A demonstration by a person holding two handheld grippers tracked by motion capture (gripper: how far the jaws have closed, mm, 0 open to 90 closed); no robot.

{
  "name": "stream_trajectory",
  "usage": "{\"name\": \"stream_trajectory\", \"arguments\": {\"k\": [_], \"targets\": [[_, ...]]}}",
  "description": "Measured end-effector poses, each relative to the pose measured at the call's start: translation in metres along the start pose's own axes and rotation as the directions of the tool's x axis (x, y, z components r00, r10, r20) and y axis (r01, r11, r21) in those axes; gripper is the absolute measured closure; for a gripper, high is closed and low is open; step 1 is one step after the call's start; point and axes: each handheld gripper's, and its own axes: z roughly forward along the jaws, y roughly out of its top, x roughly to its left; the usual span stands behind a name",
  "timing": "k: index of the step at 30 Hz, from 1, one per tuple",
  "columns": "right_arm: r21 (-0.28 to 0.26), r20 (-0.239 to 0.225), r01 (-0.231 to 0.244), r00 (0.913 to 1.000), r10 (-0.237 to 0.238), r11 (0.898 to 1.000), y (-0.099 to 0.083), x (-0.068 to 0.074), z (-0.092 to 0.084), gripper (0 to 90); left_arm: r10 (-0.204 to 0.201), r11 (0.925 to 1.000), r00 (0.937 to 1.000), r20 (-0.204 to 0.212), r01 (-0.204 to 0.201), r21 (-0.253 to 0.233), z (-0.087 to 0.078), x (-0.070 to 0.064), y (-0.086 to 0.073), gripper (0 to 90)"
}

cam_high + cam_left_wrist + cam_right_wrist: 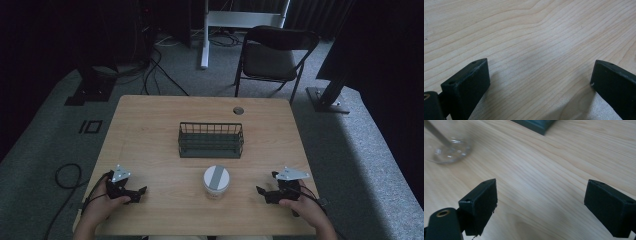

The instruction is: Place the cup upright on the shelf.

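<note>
Jaws of both grippers gape wide, empty; cup [216, 182] label unreadable.

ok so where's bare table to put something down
Bare wood lies behind the wire basket up to the far edge, and down both sides of it. The near middle is crowded: the cup stands between the left gripper and right gripper.
</note>
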Motion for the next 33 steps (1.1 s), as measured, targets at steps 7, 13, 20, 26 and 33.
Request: {"name": "stream_trajectory", "arguments": {"k": [7, 13, 20, 26, 33], "targets": [[-0.006, -0.056, 0.039, 0.9977, -0.04, 0.999, 0.007, 0.014, 0.007, 11.3, 0.0, 1.0, 1.0, 0.0, 0.0, 0.0, 0.0, 0.0, 0.0, 2.8], [-0.031, -0.118, 0.08, 0.9896, -0.083, 0.996, 0.014, 0.03, 0.017, 11.4, 0.0, 1.0, 1.0, 0.0, 0.0, 0.0, 0.0, 0.0, 0.0, 2.8], [-0.066, -0.194, 0.121, 0.9721, -0.131, 0.991, 0.02, 0.05, 0.029, 11.4, 0.0, 1.0, 1.0, 0.0, 0.0, 0.0, 0.0, 0.0, 0.0, 2.8], [-0.112, -0.23, 0.127, 0.9616, -0.15, 0.986, 0.027, 0.061, 0.034, 11.4, 0.0, 1.0, 1.0, 0.0, 0.0, 0.0, 0.0, 0.0, 0.0, 2.8], [-0.146, -0.265, 0.155, 0.9455, -0.189, 0.977, 0.032, 0.072, 0.037, 12.9, 0.0, 1.0, 1.0, 0.0, 0.0, 0.0, 0.0, 0.0, 0.0, 2.8]]}}
